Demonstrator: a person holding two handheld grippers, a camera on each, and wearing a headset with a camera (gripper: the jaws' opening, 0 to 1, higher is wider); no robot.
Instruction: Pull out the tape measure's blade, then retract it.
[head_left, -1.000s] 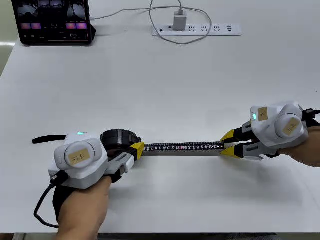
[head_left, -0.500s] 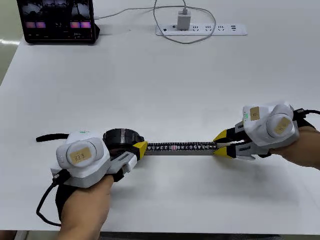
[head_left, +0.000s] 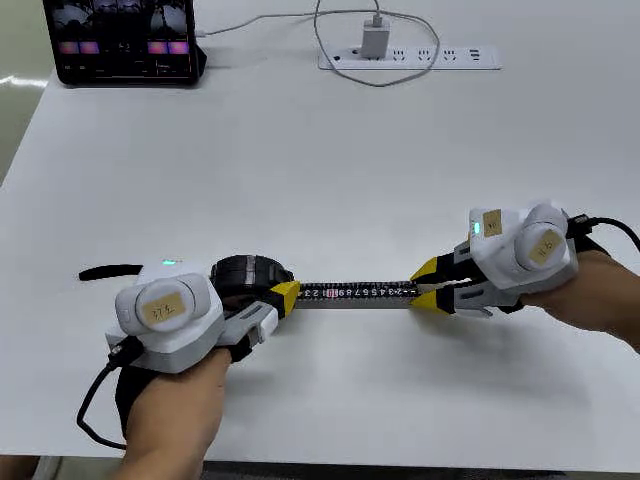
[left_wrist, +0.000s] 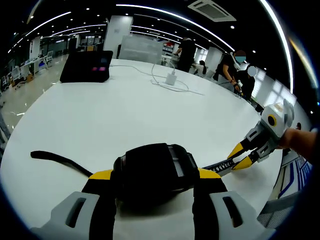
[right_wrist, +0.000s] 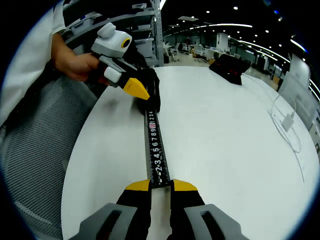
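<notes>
One tablet (head_left: 122, 40) (beyond blade (head_left: 355, 293)); power strip (head_left: 420, 58).

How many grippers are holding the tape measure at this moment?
2. The left gripper clamps the black case at the near left. The right gripper pinches the tip of the blade further right, with its jaws shut on it.

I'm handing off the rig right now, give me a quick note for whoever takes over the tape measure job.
Left hand-held gripper: shut on the tape measure, which rests on the table.
Right hand-held gripper: shut on the end of the blade.
Done: blade pulled out; it is shorter than a second ago, so retracting has begun.
Left: feed the rest in, then release.
</notes>
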